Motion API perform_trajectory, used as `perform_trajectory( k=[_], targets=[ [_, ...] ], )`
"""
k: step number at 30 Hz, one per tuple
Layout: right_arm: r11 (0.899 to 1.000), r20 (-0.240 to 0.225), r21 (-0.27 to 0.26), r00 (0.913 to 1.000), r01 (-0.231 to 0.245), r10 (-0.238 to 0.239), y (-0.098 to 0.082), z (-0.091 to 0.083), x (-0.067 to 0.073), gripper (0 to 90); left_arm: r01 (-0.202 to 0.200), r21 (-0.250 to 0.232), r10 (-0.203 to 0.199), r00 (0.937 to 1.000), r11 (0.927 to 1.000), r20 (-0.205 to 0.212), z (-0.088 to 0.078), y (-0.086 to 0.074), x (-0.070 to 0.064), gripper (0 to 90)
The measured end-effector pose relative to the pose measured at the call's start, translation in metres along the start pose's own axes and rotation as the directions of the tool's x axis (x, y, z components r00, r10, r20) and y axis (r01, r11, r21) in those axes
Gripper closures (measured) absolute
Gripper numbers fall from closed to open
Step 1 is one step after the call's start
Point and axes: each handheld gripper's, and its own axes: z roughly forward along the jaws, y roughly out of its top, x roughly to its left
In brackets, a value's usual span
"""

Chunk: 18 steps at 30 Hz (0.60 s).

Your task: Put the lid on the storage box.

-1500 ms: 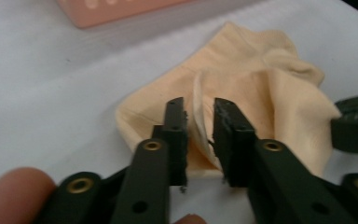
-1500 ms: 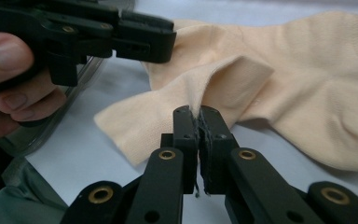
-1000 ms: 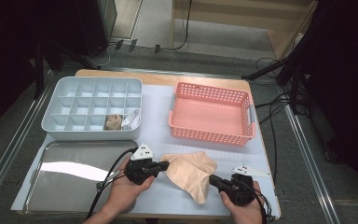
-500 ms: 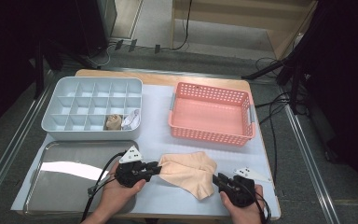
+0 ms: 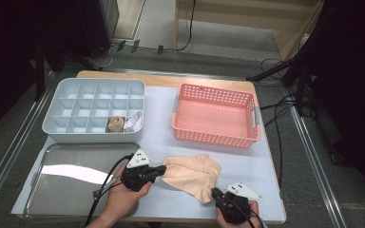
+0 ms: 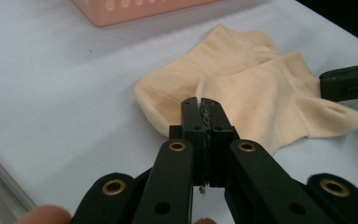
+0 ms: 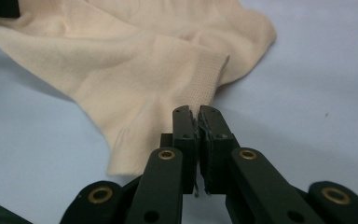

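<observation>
Both claws have just opened and closed again: the left claw [image 5: 160,169] pinches the flat beige cotton socks [image 5: 193,174] at lower centre, while the right claw [image 5: 215,193] stands shut, empty, moved nearer their edge.

Left gripper [image 6: 204,108] fingers closed, pinching the cream socks [image 6: 242,93].

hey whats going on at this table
A person holds a gripper in each hand at a pair of beige socks lying flat on the table's white mat. The left gripper sits at one end, the right gripper at the other. Both sets of jaws are shut, apparently not pinching fabric.
</observation>
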Motion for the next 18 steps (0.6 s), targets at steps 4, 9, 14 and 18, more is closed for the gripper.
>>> perform_trajectory(
  k=[4, 9, 14, 18],
  targets=[
    [0.998, -0.021, -0.057, 0.9992, 0.033, -0.034, 0.01, -0.009, -0.003, 86.6, 0.021, -0.031, -0.021, 0.9997, 0.9993, 0.009, -0.003, 0.003, 0.003, 90.0],
    [0.994, -0.02, -0.106, 0.999, 0.037, -0.039, 0.032, -0.014, -0.016, 86.5, 0.068, -0.057, -0.067, 0.9977, 0.9961, 0.01, -0.004, 0.009, 0.009, 90.0],
    [0.991, -0.031, -0.102, 0.9959, 0.082, -0.085, 0.056, -0.002, -0.028, 85.9, 0.077, -0.058, -0.078, 0.9968, 0.9953, -0.017, 0.001, 0.011, 0.012, 89.8],
    [0.99, -0.035, -0.086, 0.9928, 0.111, -0.115, 0.067, 0.015, -0.038, 85.4, 0.072, -0.052, -0.073, 0.9971, 0.996, -0.02, 0.004, 0.009, 0.012, 89.6]
  ],
)
